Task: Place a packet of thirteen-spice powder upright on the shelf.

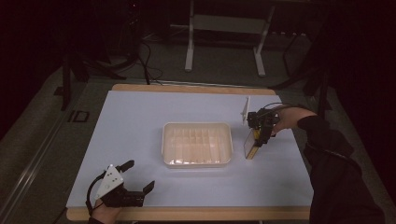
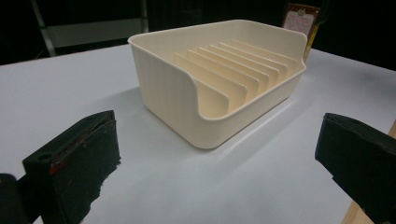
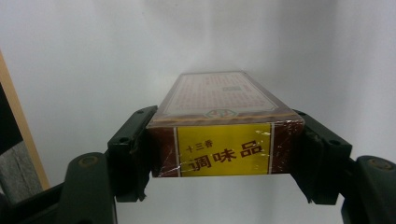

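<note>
A cream plastic tray (image 1: 196, 161) with several upright dividers sits in the middle of the white table; in the left gripper view the tray (image 2: 168, 93) stands just ahead of the jaws. My right gripper (image 1: 259, 135) is shut on a flat brown and yellow box (image 1: 251, 145), holding it just right of the tray. In the right gripper view the box (image 3: 219, 112) sits clamped between both jaws, its yellow label end facing the camera. My left gripper (image 1: 138, 175) rests near the table's front left, open, with nothing between its jaws (image 2: 219, 177).
The white table top (image 1: 135, 121) has a wooden edge (image 1: 187, 213) along the front. A white stand's legs (image 1: 189, 56) are on the floor beyond the table. A dark sleeve (image 1: 336, 158) comes in along the right side.
</note>
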Tool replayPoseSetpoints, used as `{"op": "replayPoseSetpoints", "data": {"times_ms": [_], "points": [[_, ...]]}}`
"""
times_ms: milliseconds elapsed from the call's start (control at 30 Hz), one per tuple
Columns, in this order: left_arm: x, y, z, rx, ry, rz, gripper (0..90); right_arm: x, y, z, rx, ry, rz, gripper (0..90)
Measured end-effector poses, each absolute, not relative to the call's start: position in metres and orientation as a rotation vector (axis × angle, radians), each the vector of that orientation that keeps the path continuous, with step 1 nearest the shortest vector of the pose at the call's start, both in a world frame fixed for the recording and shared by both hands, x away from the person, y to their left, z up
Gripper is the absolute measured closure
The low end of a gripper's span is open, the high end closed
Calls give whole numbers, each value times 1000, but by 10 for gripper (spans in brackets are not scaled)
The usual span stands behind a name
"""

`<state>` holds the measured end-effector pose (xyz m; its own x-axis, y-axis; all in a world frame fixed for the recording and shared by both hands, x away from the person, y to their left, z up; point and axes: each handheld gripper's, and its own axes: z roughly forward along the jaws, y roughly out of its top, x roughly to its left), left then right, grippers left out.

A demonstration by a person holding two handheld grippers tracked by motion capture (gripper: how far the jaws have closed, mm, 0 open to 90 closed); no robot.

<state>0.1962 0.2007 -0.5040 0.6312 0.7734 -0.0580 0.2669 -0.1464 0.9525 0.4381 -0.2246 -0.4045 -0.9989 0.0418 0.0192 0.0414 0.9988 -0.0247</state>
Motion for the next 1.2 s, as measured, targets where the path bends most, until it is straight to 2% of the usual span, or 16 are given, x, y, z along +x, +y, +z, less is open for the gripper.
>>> {"op": "replayPoseSetpoints", "data": {"times_ms": [567,1200], "points": [[197,197,-503,1721,835,554,0,422,-229,-381,-72,-3123,-14,311],[198,196,-503,1722,829,550,0,409,-216,-336,-51,-3163,-32,312]]}}
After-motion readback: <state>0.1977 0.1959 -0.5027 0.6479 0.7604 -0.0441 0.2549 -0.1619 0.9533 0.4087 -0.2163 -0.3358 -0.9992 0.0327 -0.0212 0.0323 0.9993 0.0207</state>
